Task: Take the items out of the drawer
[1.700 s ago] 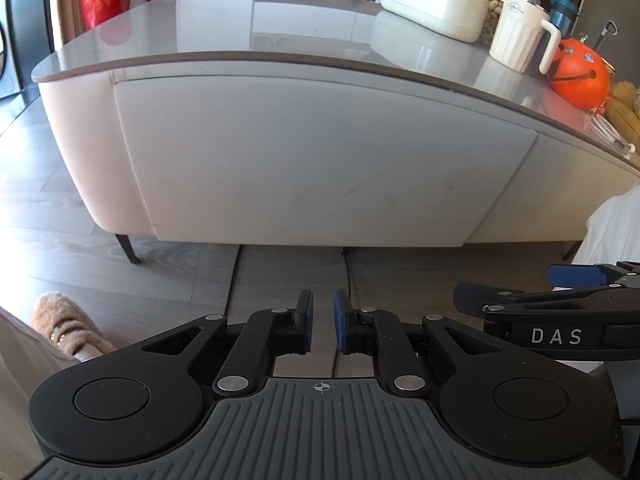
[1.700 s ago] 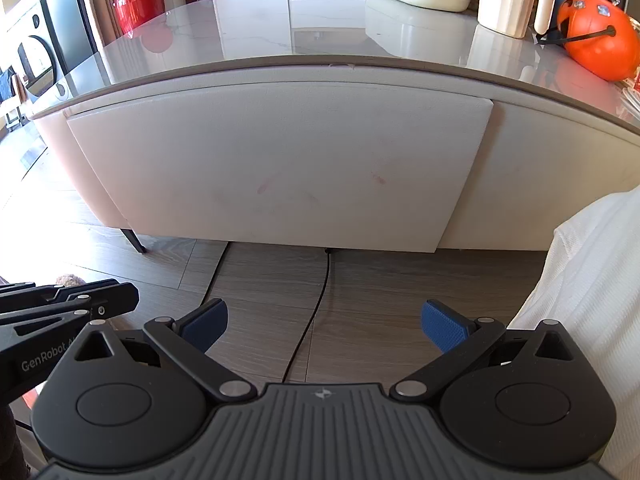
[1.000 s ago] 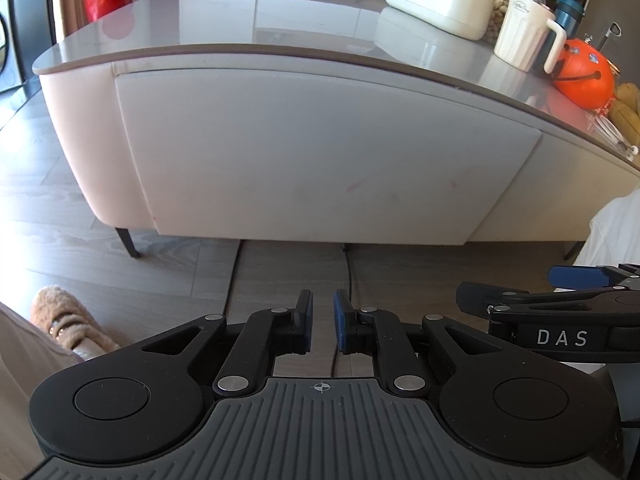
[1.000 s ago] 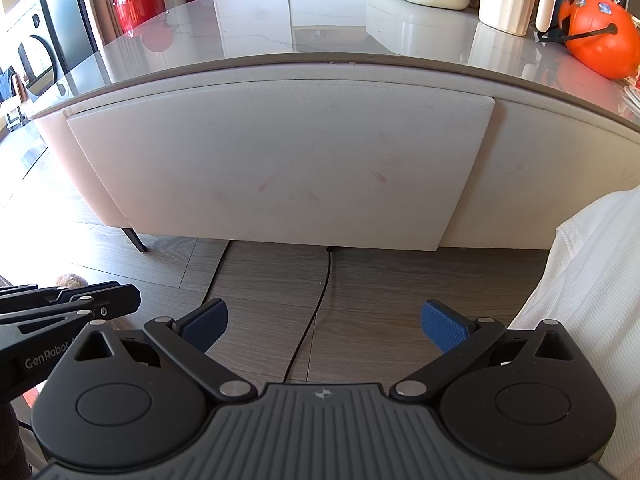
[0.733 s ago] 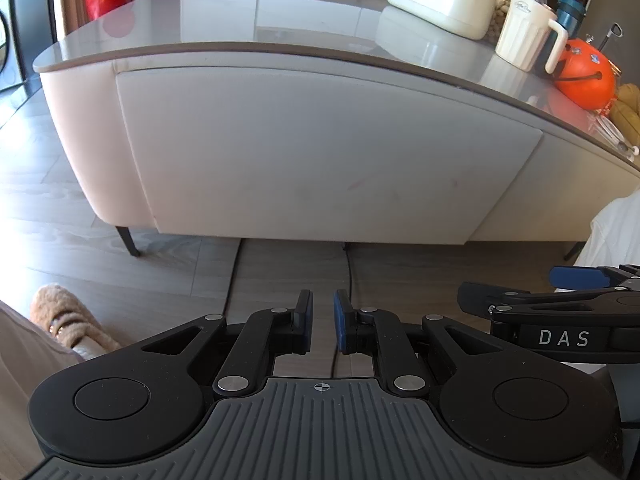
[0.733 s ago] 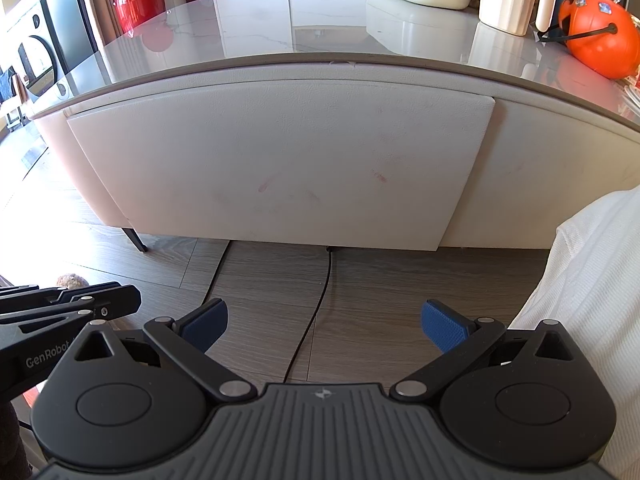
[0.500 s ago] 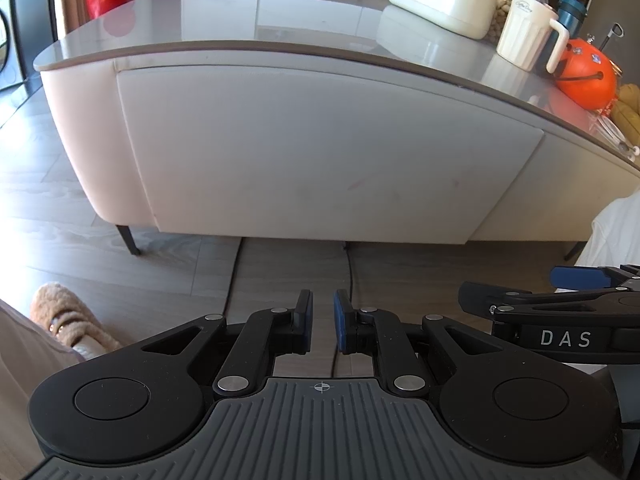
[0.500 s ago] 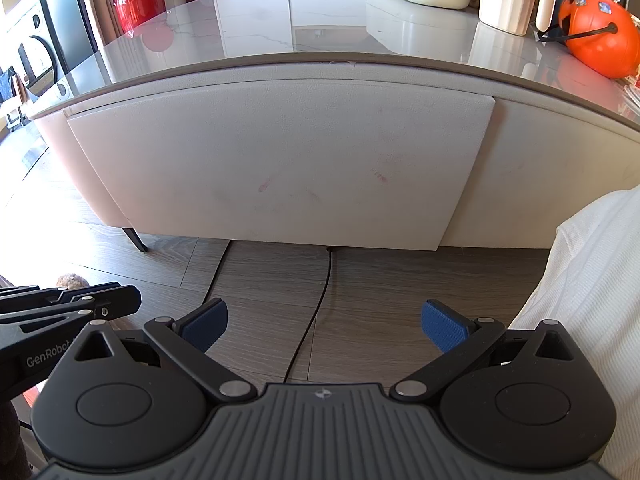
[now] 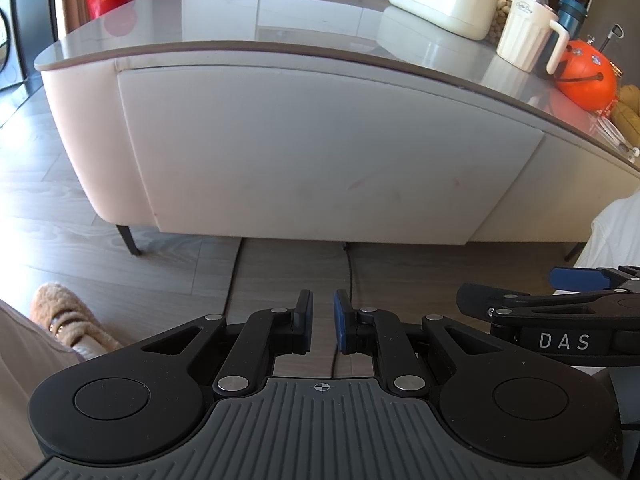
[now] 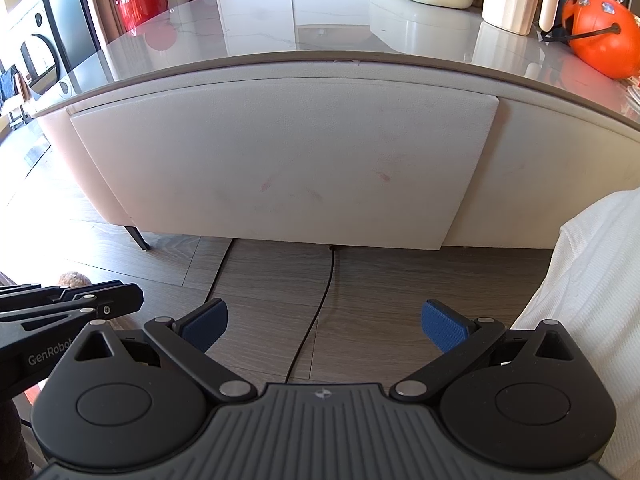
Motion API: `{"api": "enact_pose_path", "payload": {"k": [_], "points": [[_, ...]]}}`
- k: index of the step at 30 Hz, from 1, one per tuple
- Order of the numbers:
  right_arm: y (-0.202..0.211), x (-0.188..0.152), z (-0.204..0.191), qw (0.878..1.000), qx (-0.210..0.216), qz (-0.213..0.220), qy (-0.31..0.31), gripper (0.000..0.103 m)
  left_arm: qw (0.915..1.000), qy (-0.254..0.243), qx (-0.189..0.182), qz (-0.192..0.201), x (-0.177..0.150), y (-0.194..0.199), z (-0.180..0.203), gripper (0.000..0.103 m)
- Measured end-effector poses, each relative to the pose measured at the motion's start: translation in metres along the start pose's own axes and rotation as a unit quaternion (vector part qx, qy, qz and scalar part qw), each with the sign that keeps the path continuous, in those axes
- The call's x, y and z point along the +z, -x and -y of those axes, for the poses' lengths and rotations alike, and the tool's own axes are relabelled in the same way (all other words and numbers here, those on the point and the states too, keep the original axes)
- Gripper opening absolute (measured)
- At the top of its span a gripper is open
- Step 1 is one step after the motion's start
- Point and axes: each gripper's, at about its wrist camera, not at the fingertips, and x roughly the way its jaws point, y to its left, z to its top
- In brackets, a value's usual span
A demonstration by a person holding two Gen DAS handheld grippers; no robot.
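Drawer front [image 10: 280, 168] fills mid-frame, closed; right tool [image 10: 324, 326] spread wide for opening it, left tool [image 9: 322, 320] pressed together, empty.

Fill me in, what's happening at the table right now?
A person holds both grippers above the floor in front of the low table's drawer front, which is shut. Neither touches it. The left gripper is shut on nothing; the right gripper is open and empty. No items are out yet.
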Motion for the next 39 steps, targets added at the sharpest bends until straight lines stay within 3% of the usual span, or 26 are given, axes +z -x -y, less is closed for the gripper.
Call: {"api": "enact_pose_path", "payload": {"k": [39], "points": [[0.0013, -0.0049, -0.0039, 1.0, 0.003, -0.012, 0.028, 0.103, 0.9991, -0.029, -0.028, -0.009, 0.0023, 0.0004, 0.004, 0.014]]}}
